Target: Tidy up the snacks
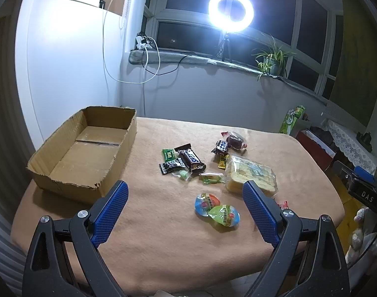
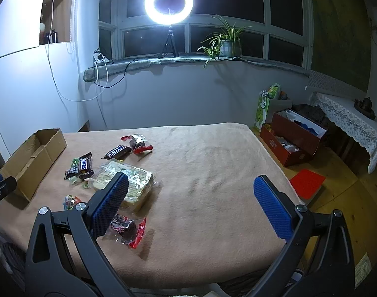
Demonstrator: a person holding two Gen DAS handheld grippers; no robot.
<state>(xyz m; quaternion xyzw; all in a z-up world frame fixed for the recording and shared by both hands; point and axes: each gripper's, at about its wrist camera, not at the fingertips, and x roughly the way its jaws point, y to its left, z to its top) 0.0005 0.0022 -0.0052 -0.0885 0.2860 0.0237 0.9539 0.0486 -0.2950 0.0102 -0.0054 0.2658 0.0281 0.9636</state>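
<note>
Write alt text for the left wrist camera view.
An open left gripper hovers over wrapped snacks scattered on a tan-covered table, two jelly cups nearest. An empty cardboard box sits left.

We see a matt brown corrugated-cardboard box [image 1: 84, 153] with torn edges, on fuzzy peach cloth [image 1: 163, 242]; right of it, glossy plastic-wrapped snacks [image 1: 190, 159].
</note>
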